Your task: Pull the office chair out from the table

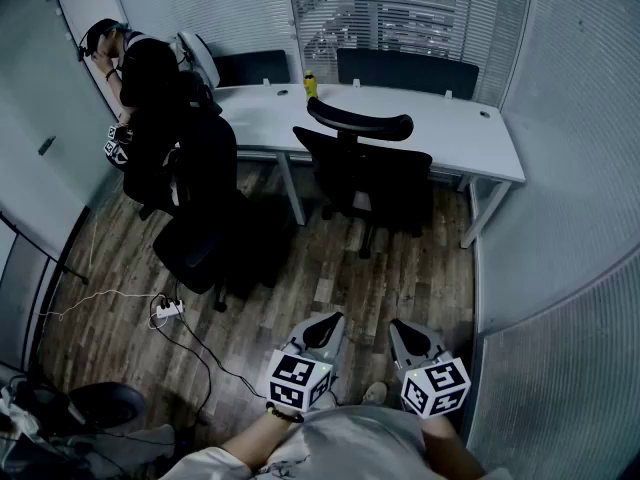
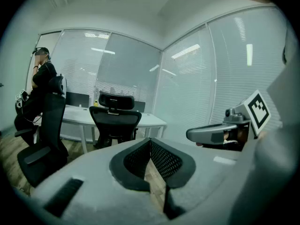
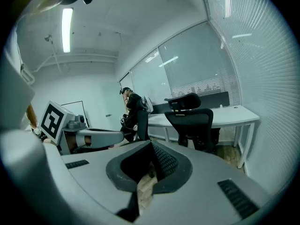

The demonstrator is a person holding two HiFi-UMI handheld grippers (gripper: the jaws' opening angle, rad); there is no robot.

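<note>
- The left gripper (image 1: 324, 323) is at the 6 o'clock edge of the head view. Its jaws are pressed together with nothing between them.
- The right gripper (image 1: 404, 330) is just beside it, on its 3 o'clock side. Its jaws are also closed and empty.
- Both grippers tilt slightly down toward the wood floor (image 1: 400, 278).
- The office chair (image 1: 365, 173), black with a curved headrest, stands at 12 o'clock from the grippers and well apart from them. It is pushed up to the near edge of the white table (image 1: 470, 133), with its backrest facing the grippers.
- A yellow bottle (image 1: 310, 84) stands on the table at 11 o'clock of the chair.
- A person in dark clothes (image 1: 160, 98) stands at 10 o'clock by the table's left end, with a second black chair (image 1: 195, 243) close by.
- A white power strip (image 1: 168, 311) lies on the floor at 9 o'clock of the left gripper.
</note>
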